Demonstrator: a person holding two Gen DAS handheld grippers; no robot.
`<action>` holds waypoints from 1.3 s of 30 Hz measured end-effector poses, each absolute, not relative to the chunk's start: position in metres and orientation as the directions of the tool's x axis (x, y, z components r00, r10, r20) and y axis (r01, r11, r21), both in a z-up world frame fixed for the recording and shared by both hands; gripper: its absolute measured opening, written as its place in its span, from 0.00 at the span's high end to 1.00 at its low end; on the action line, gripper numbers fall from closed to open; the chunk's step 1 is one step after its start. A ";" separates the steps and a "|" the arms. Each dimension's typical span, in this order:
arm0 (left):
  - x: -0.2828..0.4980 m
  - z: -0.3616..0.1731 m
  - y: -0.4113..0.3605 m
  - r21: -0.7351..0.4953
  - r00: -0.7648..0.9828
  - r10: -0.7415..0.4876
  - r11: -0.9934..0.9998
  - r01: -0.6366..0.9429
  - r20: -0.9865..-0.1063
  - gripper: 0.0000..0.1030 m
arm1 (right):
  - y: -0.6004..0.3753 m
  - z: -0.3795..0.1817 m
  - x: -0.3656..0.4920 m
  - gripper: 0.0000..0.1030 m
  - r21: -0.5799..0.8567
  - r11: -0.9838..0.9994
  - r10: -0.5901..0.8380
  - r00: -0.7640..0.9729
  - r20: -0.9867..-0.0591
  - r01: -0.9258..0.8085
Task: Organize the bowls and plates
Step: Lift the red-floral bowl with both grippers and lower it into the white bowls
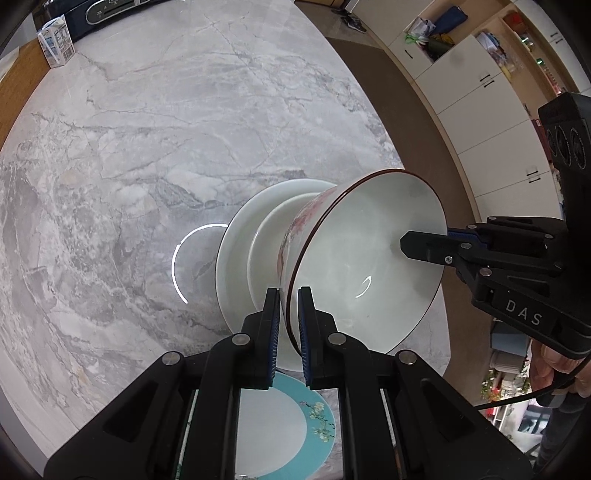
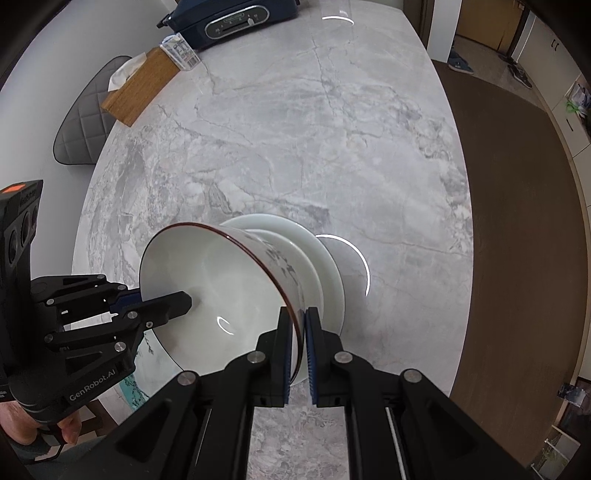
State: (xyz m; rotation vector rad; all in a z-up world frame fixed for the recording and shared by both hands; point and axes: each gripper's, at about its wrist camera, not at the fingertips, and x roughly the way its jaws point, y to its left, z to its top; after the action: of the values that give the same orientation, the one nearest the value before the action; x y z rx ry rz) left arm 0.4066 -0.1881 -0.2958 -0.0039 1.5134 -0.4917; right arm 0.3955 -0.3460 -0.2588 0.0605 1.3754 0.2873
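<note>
Two grippers, both nearly closed, each pinching the thin rim of one bowl (image 1: 362, 266): left gripper (image 1: 288, 325) clamped on the near edge in its own view, right gripper (image 2: 299, 347) clamped on the opposite edge, one finger inside the wall and one outside; seen again from the side as a black finger reaching into the bowl's hollow in the other camera. Held clear of the table, directly above two stacked white plates (image 1: 243, 258), smaller on larger; beyond those, grey marble tabletop (image 1: 147, 129); behind the left fingers, a teal flowered plate (image 1: 317, 413); far off, a small carton (image 1: 55, 42) and a dark appliance (image 2: 236, 18).

Risks, as judged: glazed rim slipping from narrow pads; unequal lowering by the two hands tipping the bowl and chipping foot against plate; off-centre landing leaving it rocking on the stack; early release on one side swinging it from the other.

Bowl mouth facing up toward both cameras, foot pointing down at the plates; round, so no real long axis, only the foot-to-mouth axis, near vertical and leaning slightly.
</note>
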 end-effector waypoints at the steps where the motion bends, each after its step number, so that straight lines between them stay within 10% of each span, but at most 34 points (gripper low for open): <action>1: 0.407 -0.299 -0.188 -0.300 -0.024 -0.308 0.904 0.304 -0.951 0.92 | -0.346 -0.262 0.396 0.91 0.211 0.964 0.237 0.159 -0.959 -0.165; 39: 0.420 -0.323 -0.192 -0.248 -0.022 -0.251 0.931 0.268 -0.968 0.84 | -0.333 -0.289 0.418 0.79 0.111 0.974 0.141 0.143 -0.980 -0.198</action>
State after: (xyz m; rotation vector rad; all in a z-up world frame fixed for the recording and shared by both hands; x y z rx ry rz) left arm 0.4198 -0.1925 -0.3233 0.0132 1.5384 -0.4136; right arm 0.4181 -0.3331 -0.2895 -0.0483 1.4059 0.2450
